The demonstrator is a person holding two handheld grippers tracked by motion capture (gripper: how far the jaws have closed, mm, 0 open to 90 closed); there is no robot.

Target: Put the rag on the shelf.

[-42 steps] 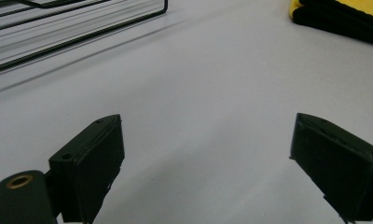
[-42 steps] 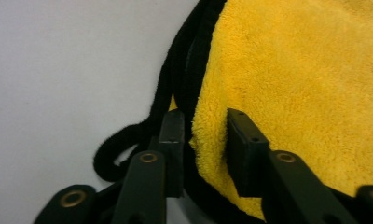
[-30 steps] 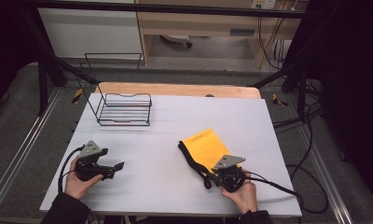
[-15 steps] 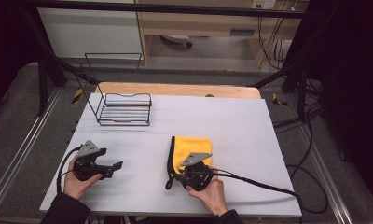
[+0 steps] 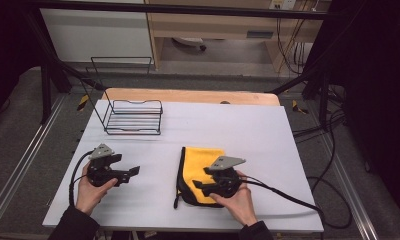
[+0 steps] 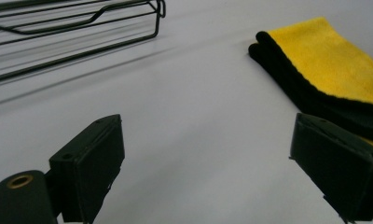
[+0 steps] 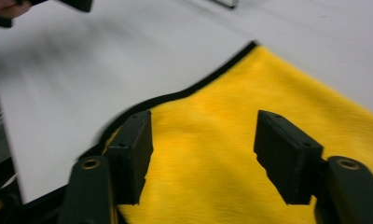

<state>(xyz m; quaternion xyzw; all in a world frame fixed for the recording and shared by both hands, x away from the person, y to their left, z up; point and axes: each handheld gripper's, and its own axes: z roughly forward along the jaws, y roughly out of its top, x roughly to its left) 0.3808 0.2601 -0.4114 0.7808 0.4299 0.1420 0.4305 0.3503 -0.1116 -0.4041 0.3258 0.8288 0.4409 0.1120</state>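
Folded yellow cloth [image 5: 203,170] lies lower centre of the white table [image 5: 268,135], black-trimmed fold edge facing left. Right gripper [image 5: 200,186] sits over its lower part, jaws just opened, pinching nothing. Left gripper [image 5: 134,171], lower left, jaws spread (nothing between). Bare table between them; wire basket [image 5: 133,117] upper left.

A white tabletop [image 5: 268,135] rests on a wooden board [image 5: 188,95] whose far edge shows behind it. Metal rails [image 5: 18,165] run along both sides over grey floor [image 5: 228,65]. Beyond stand a pale wooden shelf unit [image 5: 213,25] and a white panel [image 5: 95,35]. Black cables [image 5: 333,130] trail down at right. The room's edges are dark.
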